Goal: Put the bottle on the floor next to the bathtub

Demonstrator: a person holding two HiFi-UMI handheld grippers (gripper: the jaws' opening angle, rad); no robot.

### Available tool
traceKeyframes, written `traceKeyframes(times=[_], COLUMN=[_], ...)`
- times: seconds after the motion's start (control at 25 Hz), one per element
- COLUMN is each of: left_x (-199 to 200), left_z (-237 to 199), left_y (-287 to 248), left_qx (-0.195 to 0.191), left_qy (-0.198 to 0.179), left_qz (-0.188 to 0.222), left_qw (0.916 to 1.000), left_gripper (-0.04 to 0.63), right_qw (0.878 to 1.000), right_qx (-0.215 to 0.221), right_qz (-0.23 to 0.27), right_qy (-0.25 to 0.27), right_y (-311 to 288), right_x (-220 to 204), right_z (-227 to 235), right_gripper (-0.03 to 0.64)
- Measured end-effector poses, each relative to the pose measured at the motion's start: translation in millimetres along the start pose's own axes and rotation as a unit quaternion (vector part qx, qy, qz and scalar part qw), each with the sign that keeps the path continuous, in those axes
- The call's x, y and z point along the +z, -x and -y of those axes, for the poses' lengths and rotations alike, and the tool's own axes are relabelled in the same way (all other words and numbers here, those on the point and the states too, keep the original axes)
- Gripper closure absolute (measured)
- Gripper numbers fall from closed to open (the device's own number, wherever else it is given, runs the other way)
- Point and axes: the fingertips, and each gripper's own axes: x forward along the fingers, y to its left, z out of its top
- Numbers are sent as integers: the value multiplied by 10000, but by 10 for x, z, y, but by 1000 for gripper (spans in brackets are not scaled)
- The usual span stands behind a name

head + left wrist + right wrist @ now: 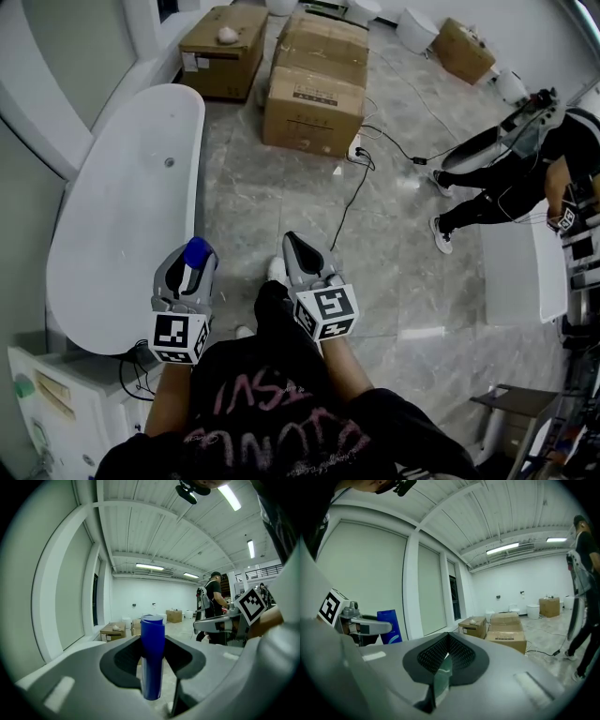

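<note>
Bottle point(198, 251) not yet down: blue, upright, carried well above the ground. Floor point(281, 187): glossy grey stone tile, likely slick, with a black cable point(349, 197) trailing across it farther out. Bathtub point(131, 216): long white tub on the left. In the head view its right rim lies under or just beside the load; cannot tell which. Main risk, as I judge it: a straight descent lands the load on the rim or inside the tub rather than on tile, so it needs a shift right first. Left gripper point(191, 262): jaws clamped on the slim body, seen edge-on between the pads. Tall and narrow, so it could topple if set down tilted or let go early. Right gripper point(297, 251): jaws pressed together, nothing between them. It hangs near the carrier's shoe point(276, 270), which crowds the landing strip.
</note>
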Motion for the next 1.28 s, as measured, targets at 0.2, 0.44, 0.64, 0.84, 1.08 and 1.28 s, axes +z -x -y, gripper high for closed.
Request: traceKeyframes(times=[0.2,0.44,0.64,0.84,1.08,1.28], left_x=[-26,5,112,209,335,326], left_z=[-216,-465,-652,-727,-792,-857], left_y=[-450,-1186,-1866,-2461,-2923,-3146], left_qx=[4,11,160,300,386,413], left_qy=[21,11,-11,68,43,66], left_qz=[-184,-395,-677,-750,-829,-882], left_qw=[9998,9992,9976,9967,9958,9952], left_gripper=[445,445,445,445,445,445], right_qw=[9998,9994,9988,9976,9970,9964], right_qx=[-31,-53,149,412,550,584], right_qz=[-162,-258,-362,-468,-451,-483], right_qy=[-99,-203,-304,-309,-309,-372], right_y=[-419,-1056,-1631,-2099,-2450,-2568], right_x=[-10,48,138,243,338,337], right_z=[313,866,1320,1716,2030,2159], right_gripper=[601,601,601,601,601,601])
